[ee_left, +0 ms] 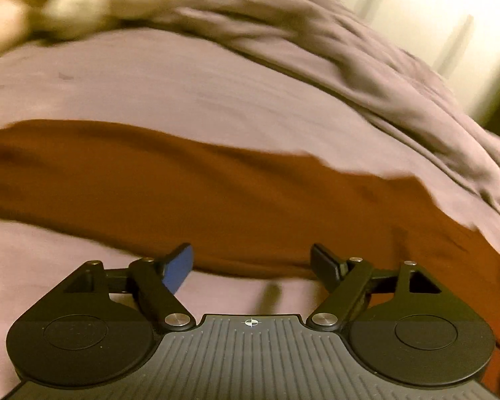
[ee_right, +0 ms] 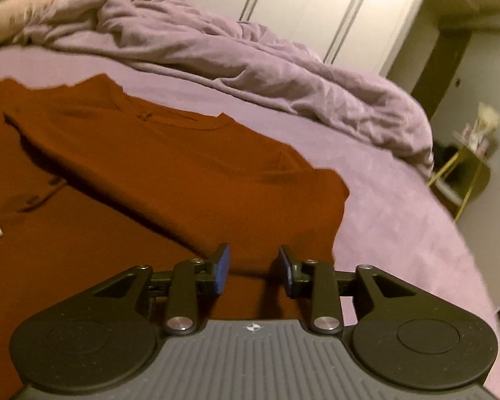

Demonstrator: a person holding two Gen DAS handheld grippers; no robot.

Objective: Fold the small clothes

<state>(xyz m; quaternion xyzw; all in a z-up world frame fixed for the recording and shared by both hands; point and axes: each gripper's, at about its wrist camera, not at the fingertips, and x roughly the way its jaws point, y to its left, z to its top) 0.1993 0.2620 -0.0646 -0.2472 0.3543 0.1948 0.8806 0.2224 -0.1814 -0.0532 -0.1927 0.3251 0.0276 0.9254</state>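
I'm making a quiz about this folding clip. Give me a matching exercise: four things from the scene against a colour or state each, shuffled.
Things:
1. garment
2. duvet
3. left hand-held gripper
4. wardrobe doors

Descriptions:
A. white, with long handles
B. rust-brown, spread on the bed
C. jaws wide apart, nothing between them
D. mauve, bunched up

Pairs: 1-B, 2-D, 3-C, 4-A

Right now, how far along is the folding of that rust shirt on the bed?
One side of the rust shirt already looks folded over. Nothing is held: the left gripper and right gripper are open above the fabric. The remaining folds, on the purple bed sheet, are still to do.
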